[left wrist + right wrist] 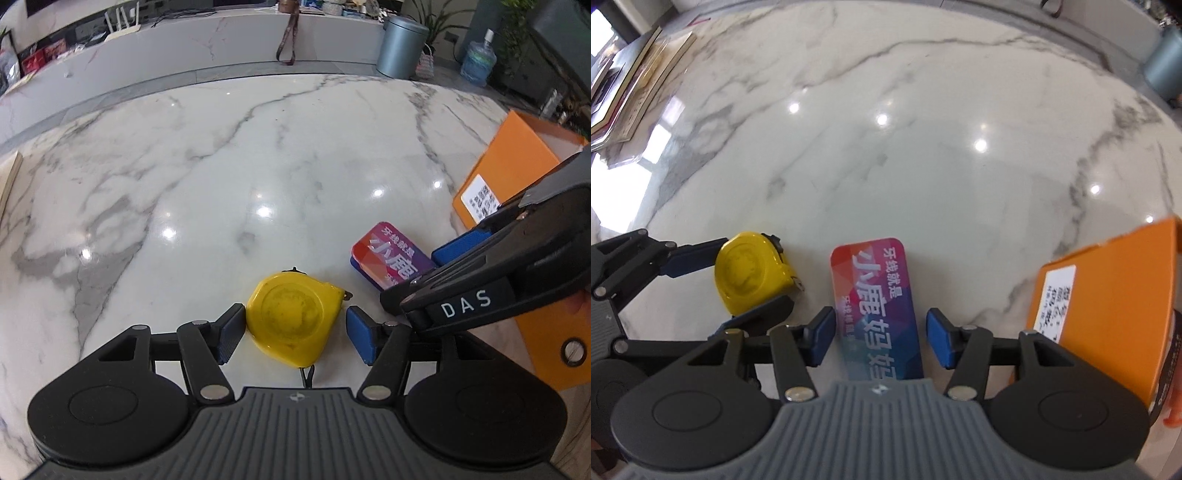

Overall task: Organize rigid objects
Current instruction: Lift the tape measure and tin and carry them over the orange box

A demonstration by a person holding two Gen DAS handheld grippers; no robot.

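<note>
Tape measure (291,321) sits between the left gripper (295,328)'s open fingers; the right gripper (881,338), equally open, straddles the flat tin (877,306). Closing off-centre could skid either across the glossy counter (221,166).

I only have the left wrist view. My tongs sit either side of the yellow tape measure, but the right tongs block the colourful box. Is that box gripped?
Observer: No. In the right wrist view the right tongs straddle the colourful box, with a gap showing between the box and the right-hand pad.
Operator: Is the box lying flat on the table?
Observer: Yes, flat on the marble table, printed face up, long side pointing away from the camera.
Operator: How near is the orange box to it?
Observer: The orange box stands apart, with bare marble between them.
</note>
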